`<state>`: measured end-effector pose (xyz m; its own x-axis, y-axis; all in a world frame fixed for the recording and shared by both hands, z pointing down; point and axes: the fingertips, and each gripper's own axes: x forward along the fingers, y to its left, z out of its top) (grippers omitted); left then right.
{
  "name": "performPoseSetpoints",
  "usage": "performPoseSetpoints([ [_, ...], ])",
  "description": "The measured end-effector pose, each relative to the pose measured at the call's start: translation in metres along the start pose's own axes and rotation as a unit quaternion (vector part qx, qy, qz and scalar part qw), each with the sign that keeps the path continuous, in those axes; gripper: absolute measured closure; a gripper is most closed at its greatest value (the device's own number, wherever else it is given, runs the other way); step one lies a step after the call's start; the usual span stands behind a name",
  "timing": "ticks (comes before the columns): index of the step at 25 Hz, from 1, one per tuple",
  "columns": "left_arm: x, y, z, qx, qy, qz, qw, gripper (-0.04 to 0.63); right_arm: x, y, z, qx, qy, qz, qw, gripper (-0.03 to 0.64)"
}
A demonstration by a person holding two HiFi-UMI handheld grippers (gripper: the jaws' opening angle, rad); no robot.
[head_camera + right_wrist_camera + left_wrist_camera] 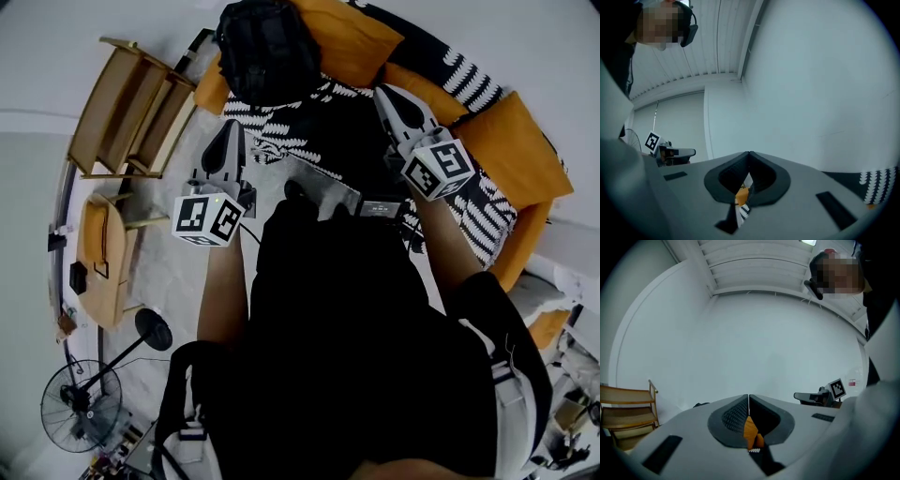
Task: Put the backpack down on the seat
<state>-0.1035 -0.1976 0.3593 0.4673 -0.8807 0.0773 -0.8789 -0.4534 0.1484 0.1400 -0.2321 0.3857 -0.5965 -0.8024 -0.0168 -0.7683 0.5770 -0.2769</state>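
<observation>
The black backpack lies on the sofa seat at the top of the head view, resting against an orange cushion and on a black-and-white patterned blanket. My left gripper hangs below and left of the backpack, apart from it. In the left gripper view its jaws meet with nothing between them. My right gripper hovers over the blanket to the backpack's right. It too is shut and empty. Both gripper views face a white wall and ceiling.
A wooden shelf rack stands left of the sofa, with a small wooden table below it. A floor fan and a round stand base sit at the lower left. Another orange cushion lines the sofa's right side.
</observation>
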Motion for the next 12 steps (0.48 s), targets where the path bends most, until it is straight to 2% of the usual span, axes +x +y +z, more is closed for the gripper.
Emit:
performPoseSetpoints([
  [6, -0.037, -0.005, -0.016, -0.04, 0.023, -0.013, 0.9989, 0.577, -0.024, 0.036, -0.026, 0.006, 0.029, 0.0, 1.0, 0.584],
  [12, -0.068, -0.005, -0.041, -0.051, 0.064, -0.04, 0.9959, 0.575, -0.042, 0.076, -0.05, 0.015, 0.049, -0.009, 0.999, 0.584],
])
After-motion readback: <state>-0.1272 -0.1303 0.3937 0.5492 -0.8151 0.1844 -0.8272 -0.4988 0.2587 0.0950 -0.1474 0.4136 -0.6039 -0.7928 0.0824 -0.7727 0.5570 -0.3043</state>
